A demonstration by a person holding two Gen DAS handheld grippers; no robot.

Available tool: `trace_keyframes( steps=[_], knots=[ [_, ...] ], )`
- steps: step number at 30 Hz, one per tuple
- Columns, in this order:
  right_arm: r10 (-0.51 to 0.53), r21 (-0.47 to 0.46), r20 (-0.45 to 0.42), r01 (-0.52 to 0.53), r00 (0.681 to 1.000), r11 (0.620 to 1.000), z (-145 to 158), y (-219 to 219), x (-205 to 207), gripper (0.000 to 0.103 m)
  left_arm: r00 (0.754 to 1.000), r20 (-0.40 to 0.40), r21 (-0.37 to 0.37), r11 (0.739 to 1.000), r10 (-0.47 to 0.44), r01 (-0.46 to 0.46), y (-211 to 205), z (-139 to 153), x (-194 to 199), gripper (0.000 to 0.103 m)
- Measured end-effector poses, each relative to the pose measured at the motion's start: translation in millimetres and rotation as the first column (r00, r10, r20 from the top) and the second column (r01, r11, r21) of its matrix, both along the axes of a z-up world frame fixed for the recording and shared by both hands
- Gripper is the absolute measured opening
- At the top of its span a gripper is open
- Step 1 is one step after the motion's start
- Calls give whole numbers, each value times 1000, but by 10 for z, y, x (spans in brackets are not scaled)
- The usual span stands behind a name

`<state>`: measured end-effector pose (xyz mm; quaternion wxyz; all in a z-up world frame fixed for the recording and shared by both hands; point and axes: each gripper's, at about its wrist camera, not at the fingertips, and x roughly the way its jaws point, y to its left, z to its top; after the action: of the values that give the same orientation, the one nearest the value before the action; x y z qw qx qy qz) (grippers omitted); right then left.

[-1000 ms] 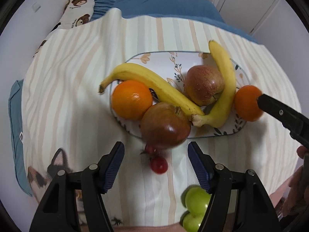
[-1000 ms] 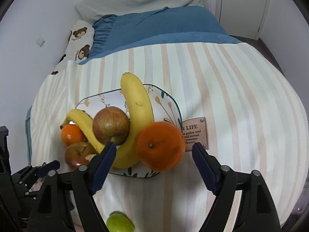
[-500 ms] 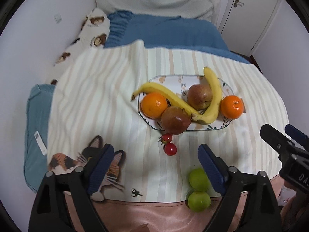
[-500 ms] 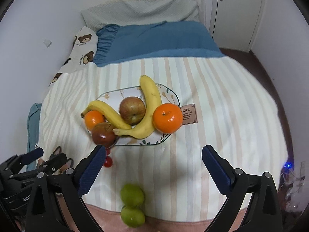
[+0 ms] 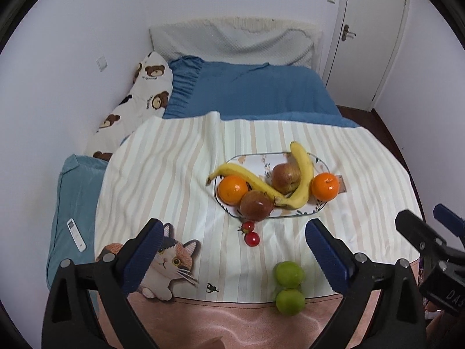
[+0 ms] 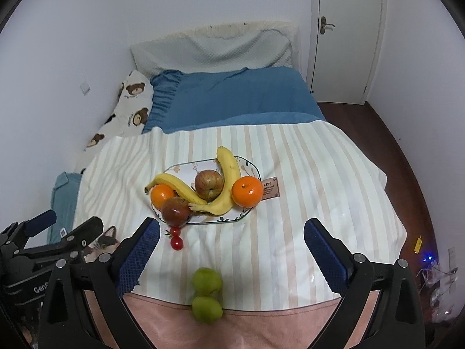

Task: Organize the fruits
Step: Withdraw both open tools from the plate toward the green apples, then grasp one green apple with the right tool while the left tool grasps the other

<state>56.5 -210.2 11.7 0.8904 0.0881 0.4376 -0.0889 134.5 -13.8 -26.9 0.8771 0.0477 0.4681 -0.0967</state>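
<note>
A floral plate [image 5: 250, 158] [image 6: 183, 168] on the striped blanket holds two bananas [image 5: 303, 174] [image 6: 228, 174], two apples [image 5: 257, 205] [image 6: 209, 184] and two oranges [image 5: 232, 189] [image 6: 247, 191]. Two cherry tomatoes [image 5: 250, 234] [image 6: 176, 239] lie on the blanket just in front of the plate. Two green fruits [image 5: 289, 286] [image 6: 207, 293] lie nearer, at the blanket's front edge. My left gripper [image 5: 232, 251] and right gripper [image 6: 232, 250] are both open and empty, held high above the bed's near end.
A blue sheet [image 5: 255, 90] and a bear-print pillow [image 5: 139, 99] lie behind the blanket. A white remote [image 5: 76, 234] rests on a teal cushion at the left. A door [image 6: 345, 35] and dark floor are at the right. A leather label [image 6: 271, 186] sits beside the plate.
Both grippers have pulled back and up from the plate, so the fruit looks smaller and the whole bed shows. No fruit has moved.
</note>
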Motion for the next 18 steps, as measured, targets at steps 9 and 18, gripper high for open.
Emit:
trace_keyframes(
  steps=[9,18],
  knots=[
    [33,125,-109,-19,994,992,-481,13,-79,101,998,-60,72,997,31,-27,54,-393,-86,100],
    [154,292,-380,-40,912,956,-2107,190,252,94,953,-281,257,966,117,-43,231,-1585,-163,100]
  ],
)
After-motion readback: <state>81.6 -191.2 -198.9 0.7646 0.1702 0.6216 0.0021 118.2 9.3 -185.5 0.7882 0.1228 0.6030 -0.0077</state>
